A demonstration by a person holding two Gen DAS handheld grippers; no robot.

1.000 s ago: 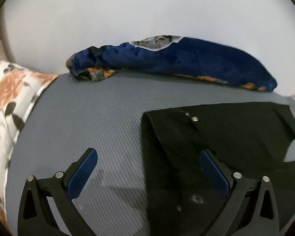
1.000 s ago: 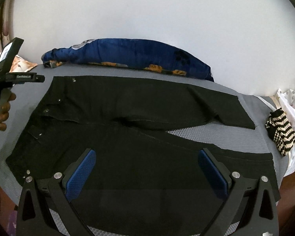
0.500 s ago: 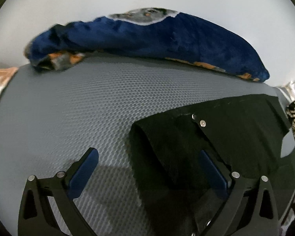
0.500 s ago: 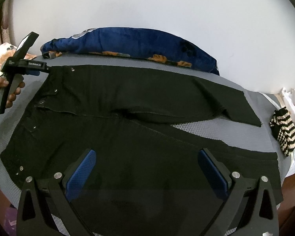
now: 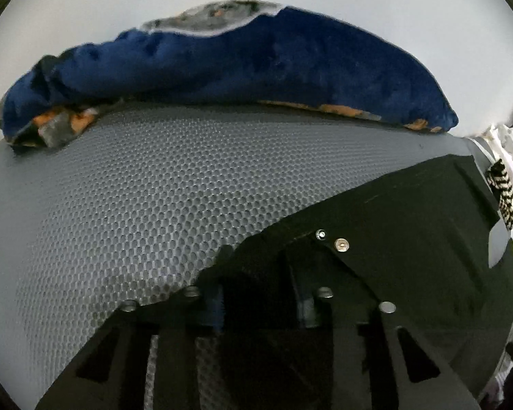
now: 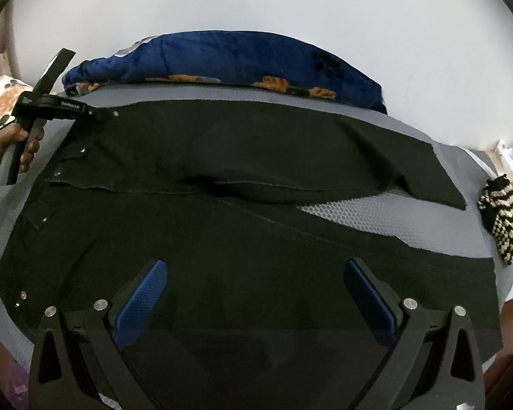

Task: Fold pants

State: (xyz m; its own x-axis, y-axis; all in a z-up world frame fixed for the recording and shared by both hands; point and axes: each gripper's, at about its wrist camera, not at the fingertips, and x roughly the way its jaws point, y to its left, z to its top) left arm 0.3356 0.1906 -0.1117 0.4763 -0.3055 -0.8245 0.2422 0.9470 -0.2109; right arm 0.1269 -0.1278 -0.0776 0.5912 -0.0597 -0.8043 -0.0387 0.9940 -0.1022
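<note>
A short line of white lettering is printed on the side of the left gripper (image 6: 97, 113), seen from the right wrist camera, but it is too small to be read.

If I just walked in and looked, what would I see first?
Probably the big black pants spread flat across the grey mat, filling most of it. Next, the fluffy blue blanket bunched along the far edge by the white wall. Then the left gripper, whose jaws have just been closing, pinching the pants' far waist corner, while the right gripper hangs open over the near leg.
</note>
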